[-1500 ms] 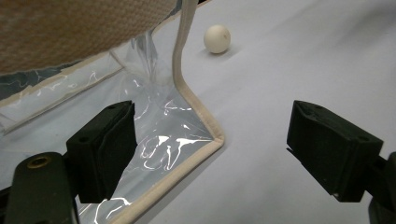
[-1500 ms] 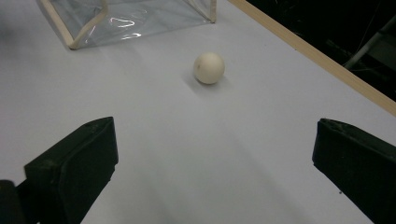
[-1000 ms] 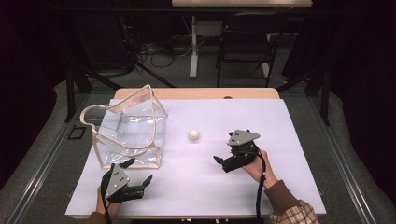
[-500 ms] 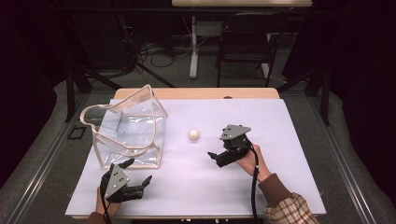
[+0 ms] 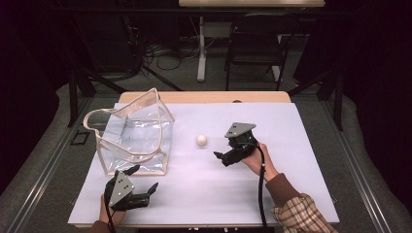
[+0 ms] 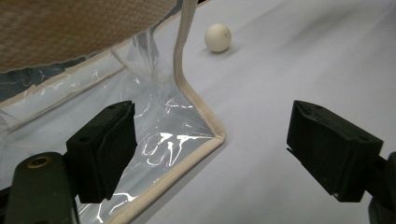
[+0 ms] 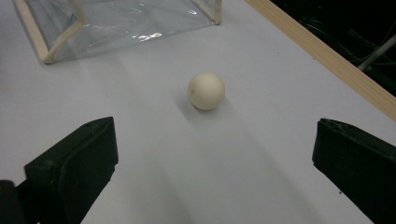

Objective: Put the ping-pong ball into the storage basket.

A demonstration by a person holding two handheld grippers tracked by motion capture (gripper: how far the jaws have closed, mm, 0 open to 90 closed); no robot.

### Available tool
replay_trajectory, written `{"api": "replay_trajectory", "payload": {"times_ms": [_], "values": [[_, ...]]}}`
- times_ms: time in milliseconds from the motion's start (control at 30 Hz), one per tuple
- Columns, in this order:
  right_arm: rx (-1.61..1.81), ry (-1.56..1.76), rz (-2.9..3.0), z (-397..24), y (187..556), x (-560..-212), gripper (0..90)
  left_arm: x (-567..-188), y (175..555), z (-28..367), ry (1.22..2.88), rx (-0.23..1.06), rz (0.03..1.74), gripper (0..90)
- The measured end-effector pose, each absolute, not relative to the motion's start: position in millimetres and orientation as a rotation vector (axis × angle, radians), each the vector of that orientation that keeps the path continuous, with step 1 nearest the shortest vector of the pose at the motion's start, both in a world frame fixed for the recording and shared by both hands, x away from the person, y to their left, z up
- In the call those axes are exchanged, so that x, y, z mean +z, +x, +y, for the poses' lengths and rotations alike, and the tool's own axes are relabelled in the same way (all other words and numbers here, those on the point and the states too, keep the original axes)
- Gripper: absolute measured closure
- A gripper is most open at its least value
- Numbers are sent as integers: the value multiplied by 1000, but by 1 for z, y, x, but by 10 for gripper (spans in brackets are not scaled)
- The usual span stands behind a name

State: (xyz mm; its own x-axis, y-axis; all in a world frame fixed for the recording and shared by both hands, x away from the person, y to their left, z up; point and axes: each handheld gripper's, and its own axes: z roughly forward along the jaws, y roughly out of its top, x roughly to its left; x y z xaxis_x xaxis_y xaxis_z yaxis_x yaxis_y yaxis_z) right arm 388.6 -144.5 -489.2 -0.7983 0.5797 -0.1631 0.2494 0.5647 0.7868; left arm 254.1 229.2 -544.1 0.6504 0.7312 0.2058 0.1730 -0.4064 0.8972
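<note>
We are reaching our right gripper [image 5: 219, 158], jaws spread wide, toward the little white ball [image 5: 201, 140] at its ten o'clock, going slowly so it stays put, while our left gripper [image 5: 144, 182] is waiting wide open by the clear bag [image 5: 133, 138].

Bag [image 5: 138, 138]: clear glossy plastic film, creased, catching highlights; edges bound in matt beige woven cloth tape. Ball [image 7: 206, 90]: smooth, matt, cream. Table cover [image 5: 291, 145]: smooth matt white sheet over a bare wood edge. Right gripper [image 7: 215, 168] and left gripper [image 6: 212, 154]: jaws matt black plastic.
</note>
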Motion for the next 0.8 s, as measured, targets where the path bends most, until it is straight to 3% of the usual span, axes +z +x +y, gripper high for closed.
{"api": "replay_trajectory", "payload": {"times_ms": [800], "values": [[1096, 704, 2429, -132, 420, -487, 0, -544, 254, 229, 1926, 746, 707, 160]]}}
